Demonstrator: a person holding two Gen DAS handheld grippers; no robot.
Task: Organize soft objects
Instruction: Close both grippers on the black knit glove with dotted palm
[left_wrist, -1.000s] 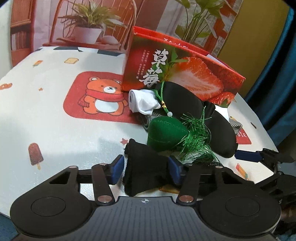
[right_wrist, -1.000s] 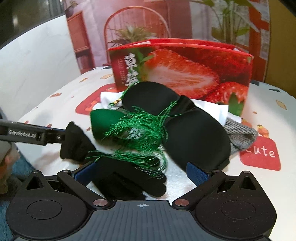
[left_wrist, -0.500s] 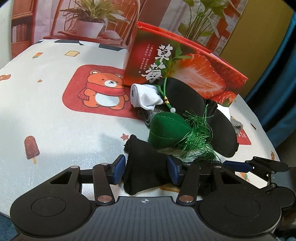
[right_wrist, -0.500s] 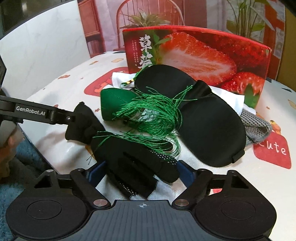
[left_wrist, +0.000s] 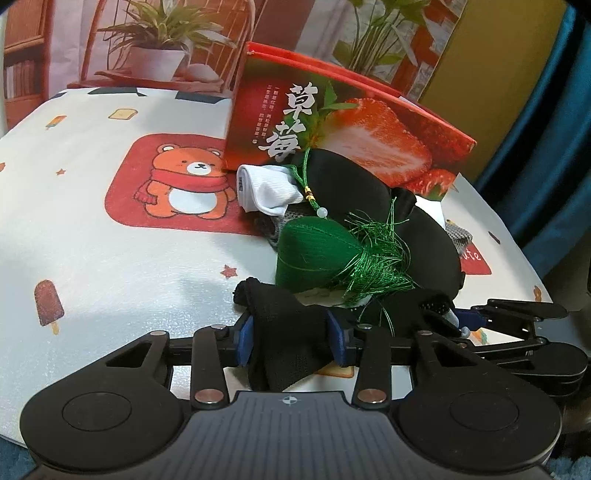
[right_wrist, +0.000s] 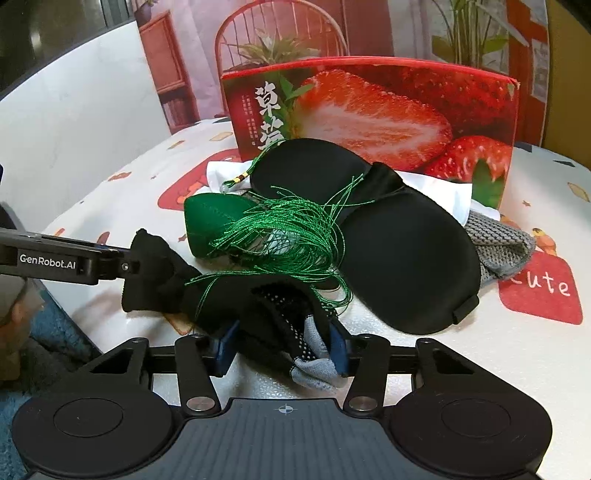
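Note:
A black sock (left_wrist: 288, 325) lies at the table's near edge, in front of a pile of soft things. My left gripper (left_wrist: 291, 339) has its blue pads pressed on the sock's plain end, and the jaws are still closing. In the right wrist view my right gripper (right_wrist: 282, 347) pinches the dotted, grey-toed end (right_wrist: 280, 306), its jaws closing too. The left gripper (right_wrist: 129, 264) reaches in from the left there. The two black ends look joined. Green tassel threads (right_wrist: 291, 240) drape over the sock.
Behind the sock sit a green tasselled sachet (left_wrist: 314, 251), a black eye mask (right_wrist: 406, 258), a white sock (left_wrist: 266, 188) and a grey knit piece (right_wrist: 498, 247). A strawberry-print box (right_wrist: 369, 110) stands upright behind them. The table's near edge runs just under both grippers.
The right gripper's jaws came in from wide open and now squeeze the dotted end of the sock. The left pads narrowed a little on the plain end. Neither hand shifted much.

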